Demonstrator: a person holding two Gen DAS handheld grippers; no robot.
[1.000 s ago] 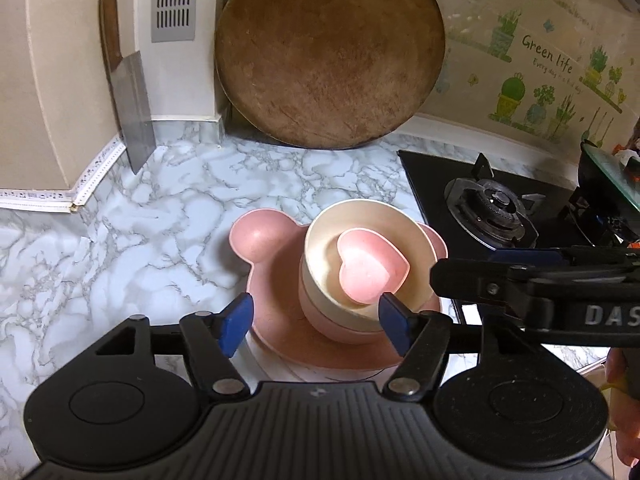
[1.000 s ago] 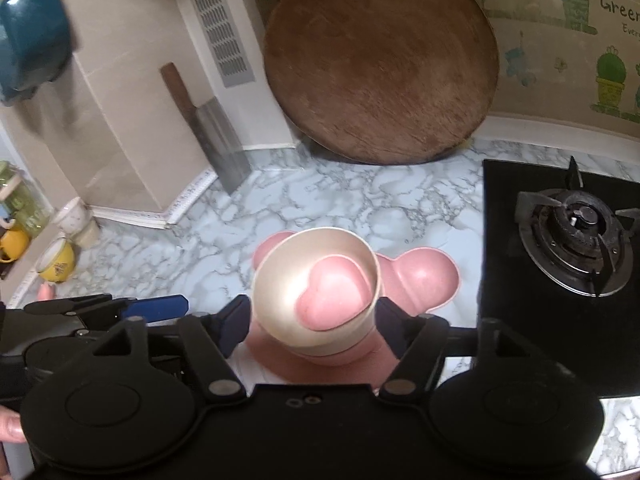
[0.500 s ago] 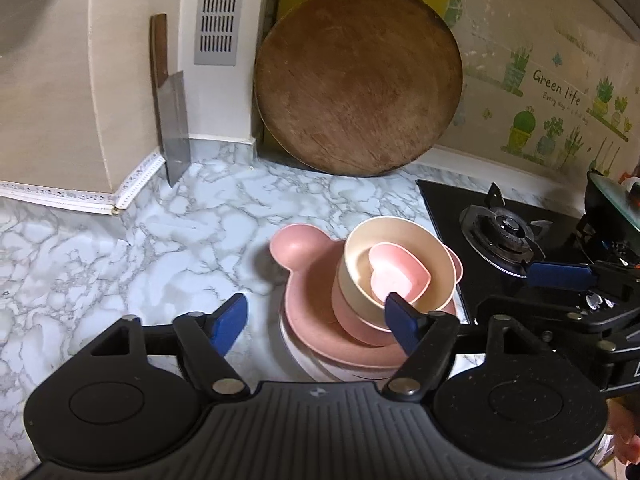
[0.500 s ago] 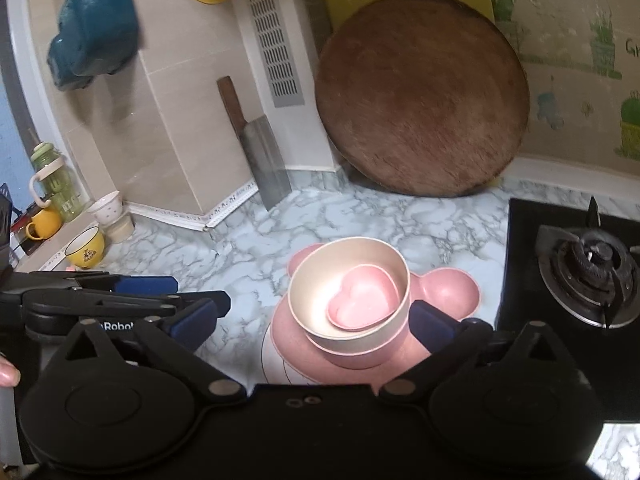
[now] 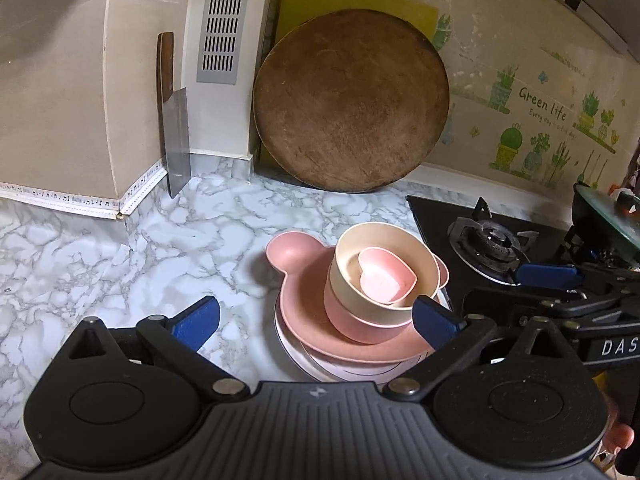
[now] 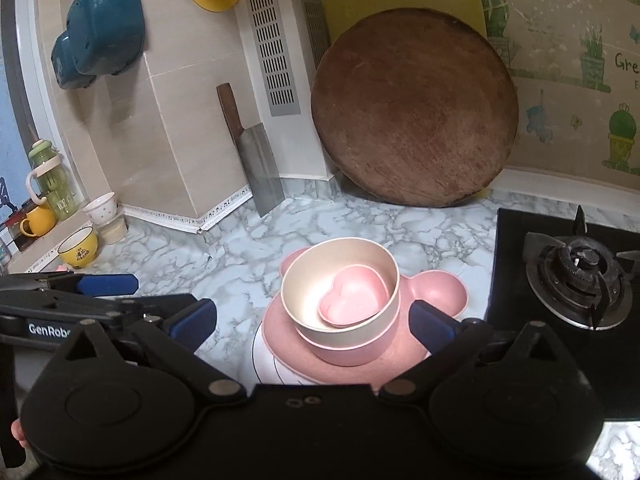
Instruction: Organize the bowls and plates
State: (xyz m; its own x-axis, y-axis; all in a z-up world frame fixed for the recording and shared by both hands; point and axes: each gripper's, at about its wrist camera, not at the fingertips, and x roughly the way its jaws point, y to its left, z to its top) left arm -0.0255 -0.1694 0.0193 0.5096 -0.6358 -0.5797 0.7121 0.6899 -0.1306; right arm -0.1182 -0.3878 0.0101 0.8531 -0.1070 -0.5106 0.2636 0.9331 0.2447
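On the marbled surface [image 5: 120, 264], a heart-shaped pink dish [image 5: 386, 276] is nested in a cream bowl [image 5: 356, 280], which is stacked in a pink bowl [image 5: 352, 320] on an eared pink plate [image 5: 304, 300] over a white plate [image 5: 296, 352]. The left gripper [image 5: 316, 316], its jaws opening, is seen with nothing clamped, the stack at twelve o'clock. The right gripper [image 6: 312, 316] is spread wide and empty.

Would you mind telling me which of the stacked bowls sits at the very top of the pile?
The small pink heart-shaped bowl. It nests inside the round cream bowl, which sits in a round pink bowl on the pink eared plate.
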